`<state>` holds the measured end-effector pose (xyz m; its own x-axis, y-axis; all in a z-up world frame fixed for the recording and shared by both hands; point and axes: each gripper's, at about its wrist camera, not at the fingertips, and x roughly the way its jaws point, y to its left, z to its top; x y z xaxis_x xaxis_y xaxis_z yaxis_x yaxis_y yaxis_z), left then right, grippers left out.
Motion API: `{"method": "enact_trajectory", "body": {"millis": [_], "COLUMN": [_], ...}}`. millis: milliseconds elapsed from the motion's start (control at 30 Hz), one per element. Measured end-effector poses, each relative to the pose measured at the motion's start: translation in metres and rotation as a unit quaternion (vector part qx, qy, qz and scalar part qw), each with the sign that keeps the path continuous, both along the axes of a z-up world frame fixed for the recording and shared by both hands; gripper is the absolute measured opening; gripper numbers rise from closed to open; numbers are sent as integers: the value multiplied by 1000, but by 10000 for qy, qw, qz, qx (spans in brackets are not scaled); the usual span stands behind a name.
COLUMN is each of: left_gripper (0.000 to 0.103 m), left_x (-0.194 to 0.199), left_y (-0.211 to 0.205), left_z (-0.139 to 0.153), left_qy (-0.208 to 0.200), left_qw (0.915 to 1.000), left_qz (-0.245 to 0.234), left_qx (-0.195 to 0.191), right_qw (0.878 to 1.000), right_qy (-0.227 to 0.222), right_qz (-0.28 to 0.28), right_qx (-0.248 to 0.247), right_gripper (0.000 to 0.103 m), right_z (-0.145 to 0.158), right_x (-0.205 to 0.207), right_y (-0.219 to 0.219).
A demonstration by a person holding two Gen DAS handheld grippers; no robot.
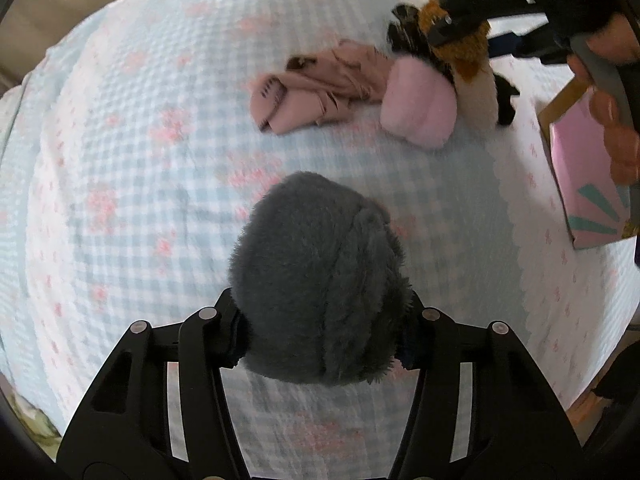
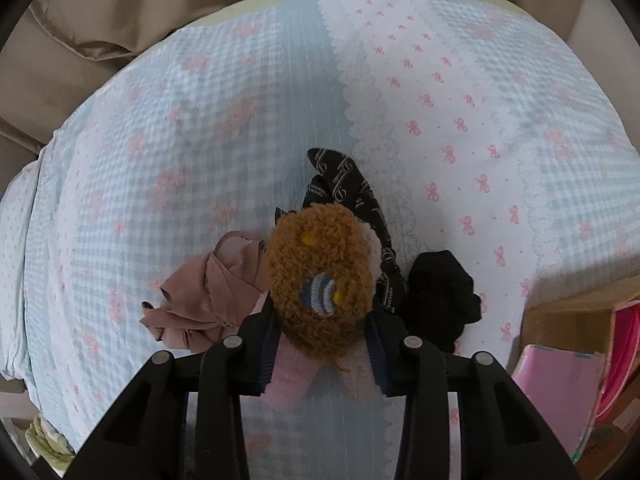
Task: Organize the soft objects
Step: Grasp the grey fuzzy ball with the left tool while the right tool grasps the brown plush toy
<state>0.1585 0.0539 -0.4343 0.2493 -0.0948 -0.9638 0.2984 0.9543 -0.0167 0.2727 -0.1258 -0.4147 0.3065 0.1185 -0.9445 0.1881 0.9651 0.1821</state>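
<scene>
Your right claw pinches the brown plush toy over the pile mid-bed, long axis running away from you; the box lies just right. Your left claw grips a grey fluffy ball above the bed, farther off.

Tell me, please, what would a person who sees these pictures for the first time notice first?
First, the dark grey fluffy item, big in the left wrist view, clamped in the left gripper above the blue checked bedspread. Next, the brown curly plush item held in the right gripper. Beside it lies a crumpled dusty-pink cloth on its left and a black cloth on its right.
</scene>
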Motion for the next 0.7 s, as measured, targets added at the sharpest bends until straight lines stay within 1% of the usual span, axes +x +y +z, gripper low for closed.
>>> {"method": "enact_trajectory", "body": {"millis": [67,233,333,500,667,700], "left_gripper": [51,51,51,51,51,51], "left_x": [5,9,5,0,-7,-8], "left_y": [5,12,9,7,-2,-5], "left_z": [9,41,68,120,174,190], "left_qy": [-84,-349,-540,-856,-1220,-1327], "left_qw": [10000,9994,9985,9963,9923,9909], "left_qz": [16,45,52,9,-126,-145], "left_qx": [-14,-34,-40,-118,-160,-184], "right_qw": [10000,9997,9992,9978,9953,9945], "right_qy": [-50,-239,-374,-644,-963,-1035], "right_qz": [-20,-77,-107,-121,-118,-112], "right_qx": [10,20,38,47,54,52], "right_gripper": [36,36,36,36,36,36], "right_z": [9,42,66,117,176,188], "right_x": [-3,-14,-22,-44,-72,-79], "right_y": [-2,-5,-7,-11,-18,-20]}}
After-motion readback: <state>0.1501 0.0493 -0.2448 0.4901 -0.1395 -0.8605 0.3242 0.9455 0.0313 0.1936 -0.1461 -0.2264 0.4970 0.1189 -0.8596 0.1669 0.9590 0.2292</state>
